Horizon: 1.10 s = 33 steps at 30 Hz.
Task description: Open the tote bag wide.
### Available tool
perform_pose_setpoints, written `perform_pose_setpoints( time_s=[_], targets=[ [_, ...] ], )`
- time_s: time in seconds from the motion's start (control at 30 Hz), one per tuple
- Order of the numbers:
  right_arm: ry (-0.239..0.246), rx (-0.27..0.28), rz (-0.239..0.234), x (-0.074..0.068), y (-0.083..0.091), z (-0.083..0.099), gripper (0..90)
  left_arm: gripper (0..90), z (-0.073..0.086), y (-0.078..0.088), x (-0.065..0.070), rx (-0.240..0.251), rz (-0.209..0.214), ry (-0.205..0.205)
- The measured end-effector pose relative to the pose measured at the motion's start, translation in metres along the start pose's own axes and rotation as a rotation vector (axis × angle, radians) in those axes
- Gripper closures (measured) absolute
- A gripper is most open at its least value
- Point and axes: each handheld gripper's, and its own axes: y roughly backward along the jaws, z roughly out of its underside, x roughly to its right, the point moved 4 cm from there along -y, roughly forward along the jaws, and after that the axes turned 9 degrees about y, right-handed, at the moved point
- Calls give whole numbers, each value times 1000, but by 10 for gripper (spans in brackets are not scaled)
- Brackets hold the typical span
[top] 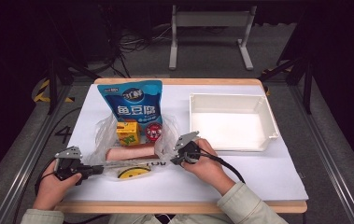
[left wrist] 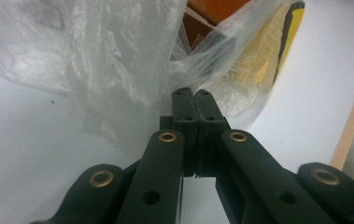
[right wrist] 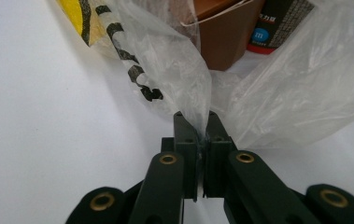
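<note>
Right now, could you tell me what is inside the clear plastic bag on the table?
Inside the clear plastic bag: a yellow carton, a dark round container with a red label, an orange-pink sausage-shaped pack and a yellow-and-black item. Crumpled film blurs anything beneath them.

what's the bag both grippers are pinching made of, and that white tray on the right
The bag looks like thin clear plastic film: see-through, glossy, crinkled. The tray looks like rigid moulded white plastic with a smooth, slightly shiny finish, though that is a guess.
</note>
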Motion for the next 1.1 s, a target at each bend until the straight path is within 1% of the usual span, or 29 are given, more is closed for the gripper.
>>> perform_pose_setpoints(
  time_s=[0.03,0.07,0.17,0.2,0.23,0.27,0.3,0.33,0.4,0.47,0.53,0.57,0.6,0.63,0.67,0.7,0.73,0.77,0.8,0.87,0.9,0.93,0.97,1.0,1.03,1.07,1.1],
  targets=[
    [-6,0,0,1,-1,1,870,894,0,-2,-1,-17,-12,-5],
    [-9,-4,4,1,-1,1,870,895,-1,-2,-1,-22,-15,0],
    [-18,-9,11,3,-2,2,870,895,-2,-4,-2,-17,-6,8],
    [-21,-10,11,3,-1,3,869,895,-3,-4,-3,-8,-9,15],
    [-33,-13,10,4,-1,3,869,895,-3,-4,-3,-8,-9,15],
    [-41,-13,11,4,-1,4,869,895,-7,-6,-4,20,-47,7],
    [-47,-12,8,5,-1,4,869,894,-8,-7,-5,32,-70,12],
    [-52,-12,6,5,0,4,869,893,-10,-8,-6,42,-83,11],
    [-69,-11,-2,6,0,5,867,892,-13,-11,-9,62,-97,17],
    [-82,-9,-6,6,0,6,862,888,-14,-11,-10,72,-98,29],
    [-84,-11,-8,7,1,7,849,854,-13,-10,-9,72,-94,23],
    [-88,-12,-7,7,2,7,847,805,-13,-8,-8,71,-92,18],
    [-89,-13,-7,7,2,7,845,768,-12,-5,-6,79,-78,20],
    [-89,-13,-7,7,2,7,845,739,-12,-5,-6,79,-78,20],
    [-91,-14,-7,7,3,8,844,739,-11,-2,-4,93,-62,23],
    [-91,-16,-7,7,3,8,839,719,-11,4,-2,106,-41,19],
    [-90,-18,-8,7,4,8,834,710,-10,9,0,112,-38,13],
    [-89,-19,-8,6,4,7,828,690,-11,17,3,132,-43,-4],
    [-86,-21,-6,6,5,7,824,645,-12,23,7,146,-40,-7],
    [-88,-21,-6,5,6,7,828,602,-14,33,14,175,-42,-26],
    [-89,-22,-6,5,6,7,830,584,-16,38,18,196,-45,-38],
    [-89,-22,-6,5,6,7,830,565,-16,38,18,196,-45,-38],
    [-90,-24,-8,5,6,7,831,542,-22,48,26,244,-61,-62],
    [-90,-24,-8,5,6,7,831,540,-22,48,26,244,-61,-62],
    [-89,-25,-8,5,6,7,831,540,-25,51,29,269,-67,-73],
    [-89,-26,-7,5,5,7,830,529,-27,54,32,290,-75,-77],
    [-88,-26,-7,5,5,7,829,506,-30,56,33,312,-93,-85]
  ],
)
